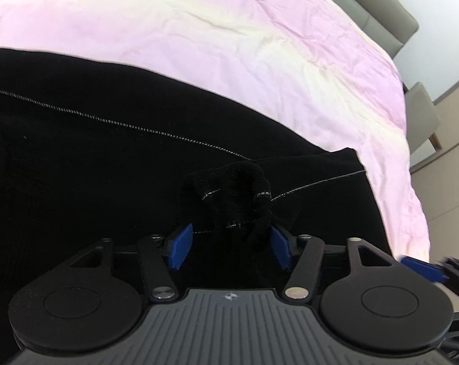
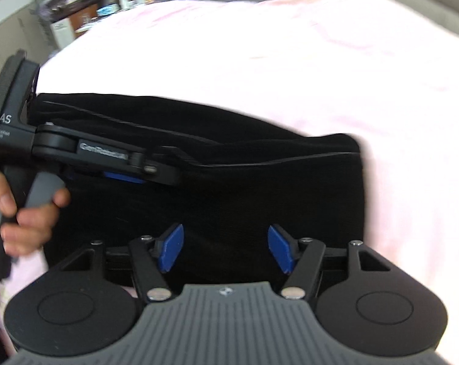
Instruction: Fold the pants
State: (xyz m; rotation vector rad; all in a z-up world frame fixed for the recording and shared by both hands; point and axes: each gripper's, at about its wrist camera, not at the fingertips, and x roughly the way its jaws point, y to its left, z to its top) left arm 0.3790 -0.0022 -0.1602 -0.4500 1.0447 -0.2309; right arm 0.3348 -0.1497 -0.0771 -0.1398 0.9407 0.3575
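Black pants (image 1: 107, 167) with a thin silver stitch line lie folded on a pink and cream bedcover (image 1: 229, 45). My left gripper (image 1: 231, 246) hangs low over them, its blue pads apart. A bunched-up ridge of the black cloth stands between the pads, close to the right one, and is not pinched. My right gripper (image 2: 225, 249) stands open over the near edge of the pants (image 2: 260, 182), with nothing between its pads. In the right wrist view a hand (image 2: 28, 213) holds the left gripper (image 2: 156, 176) from the left. A blue fingertip (image 1: 421, 269) of the right gripper shows at the lower right.
The bedcover (image 2: 290, 45) spreads far beyond the pants on all sides. A grey padded bed frame (image 1: 366, 6) runs along the far right edge, with a grey chair (image 1: 424, 112) beside it. Shelves and dark furniture (image 2: 83, 9) stand past the bed's far left corner.
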